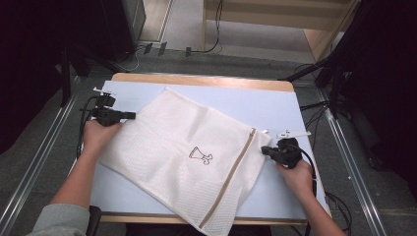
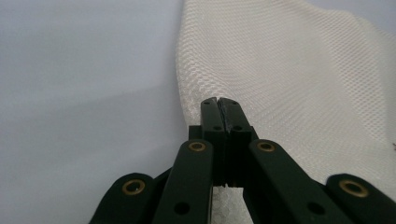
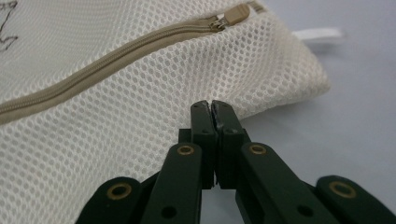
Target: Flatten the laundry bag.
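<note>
**Mesh bag flanked by two closed grippers on the bench**

At the near edge of the bench (image 1: 275, 105), one corner of the white mesh bag (image 1: 172, 142) was seen hanging slightly over the rim. The bag was laid flat and turned at an angle across the pale blue surface, so that its corners pointed near, far, left and right. A beige zipper (image 1: 236, 172) was seen running along the bag's right side, from the near corner up toward the right corner, with its pull (image 3: 233, 14) closed at the far end. A small black printed figure (image 1: 200, 156) was noted near the middle of the bag.

At the right, the right gripper (image 1: 265, 150) was held in a hand at the bag's right corner. In the right gripper view its jaws were seen pressed fully together, just beside the mesh edge below the zipper; whether any fabric was pinched between them could not be told. A small white tab (image 3: 320, 33) was seen lying on the bench past that corner.

Farther off at the left, the left gripper (image 1: 132, 115) was held at the bag's left edge. Its jaws were likewise seen shut tight in the left gripper view, with their tips at the border of the mesh; a hold on the cloth could not be confirmed.
</note>
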